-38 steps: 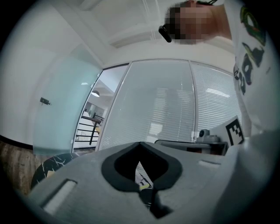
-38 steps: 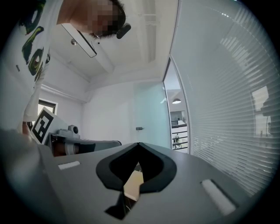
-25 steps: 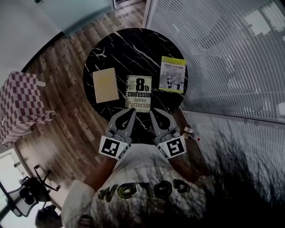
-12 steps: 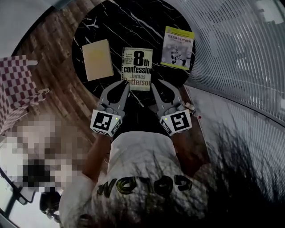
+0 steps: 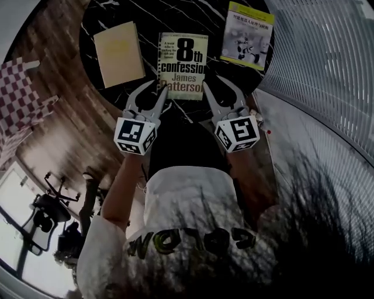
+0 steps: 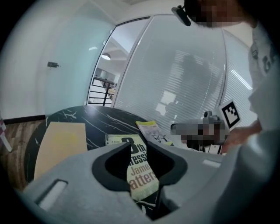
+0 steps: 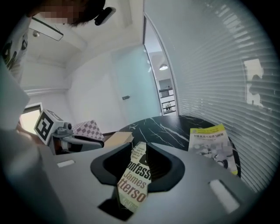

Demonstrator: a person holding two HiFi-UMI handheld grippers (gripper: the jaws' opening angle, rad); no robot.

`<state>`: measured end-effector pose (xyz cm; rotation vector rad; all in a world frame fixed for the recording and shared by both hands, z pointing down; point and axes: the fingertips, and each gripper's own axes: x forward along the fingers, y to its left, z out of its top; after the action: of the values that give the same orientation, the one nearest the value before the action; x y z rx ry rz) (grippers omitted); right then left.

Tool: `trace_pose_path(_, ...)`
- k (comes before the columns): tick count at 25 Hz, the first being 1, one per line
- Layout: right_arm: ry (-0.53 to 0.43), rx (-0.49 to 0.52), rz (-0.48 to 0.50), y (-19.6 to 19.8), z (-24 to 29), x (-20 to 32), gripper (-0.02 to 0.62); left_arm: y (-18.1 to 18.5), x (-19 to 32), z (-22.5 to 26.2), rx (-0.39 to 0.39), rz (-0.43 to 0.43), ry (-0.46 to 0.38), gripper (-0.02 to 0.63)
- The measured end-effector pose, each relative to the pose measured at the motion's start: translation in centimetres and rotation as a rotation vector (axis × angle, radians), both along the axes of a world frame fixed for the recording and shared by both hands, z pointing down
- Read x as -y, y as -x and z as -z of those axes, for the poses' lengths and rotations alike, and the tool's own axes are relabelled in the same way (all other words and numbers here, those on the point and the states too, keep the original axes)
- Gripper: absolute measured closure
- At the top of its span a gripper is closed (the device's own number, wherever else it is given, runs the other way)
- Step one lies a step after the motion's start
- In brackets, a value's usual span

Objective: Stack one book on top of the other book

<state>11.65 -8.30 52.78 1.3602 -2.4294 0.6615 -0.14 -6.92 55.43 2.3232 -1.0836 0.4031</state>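
Three books lie on the round black marble table [image 5: 175, 17]: a plain tan one [image 5: 118, 52] at the left, the "8th confession" paperback [image 5: 182, 65] in the middle, a yellow-green one [image 5: 248, 35] at the right. My left gripper [image 5: 149, 92] hovers by the middle book's near left corner and my right gripper [image 5: 217, 87] by its near right corner. Both have just been opening, and nothing is between their jaws. In the left gripper view the paperback [image 6: 142, 175] shows through the gap of the left gripper [image 6: 139, 146]. The right gripper view likewise has the paperback [image 7: 135, 183] beyond the right gripper [image 7: 140, 148].
A checked seat [image 5: 23, 111] stands on the wooden floor left of the table, and an office chair [image 5: 47, 213] is further back left. A glass wall with blinds [image 5: 327, 70] runs close along the table's right side. The person's body fills the bottom of the head view.
Both grippers have come down to the near edge of the middle book, and their jaws have gone from shut to open. The head view has tipped, so the books sit higher and larger.
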Motion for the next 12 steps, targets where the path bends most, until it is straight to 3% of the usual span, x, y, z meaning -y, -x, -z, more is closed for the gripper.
trace_pose_path(6, 0.100, 0.005, -0.028, -0.7, -6.1, -0.2, 0.436, 0.8, -0.1, -5.8, 0.015, 0.028, 0.093, 0.463)
trace_pose_path(12, 0.171, 0.037, -0.051, -0.8, -11.2, -0.6, 0.390, 1.0, -0.6, -10.9, -0.018, 0.059, 0.195, 0.397)
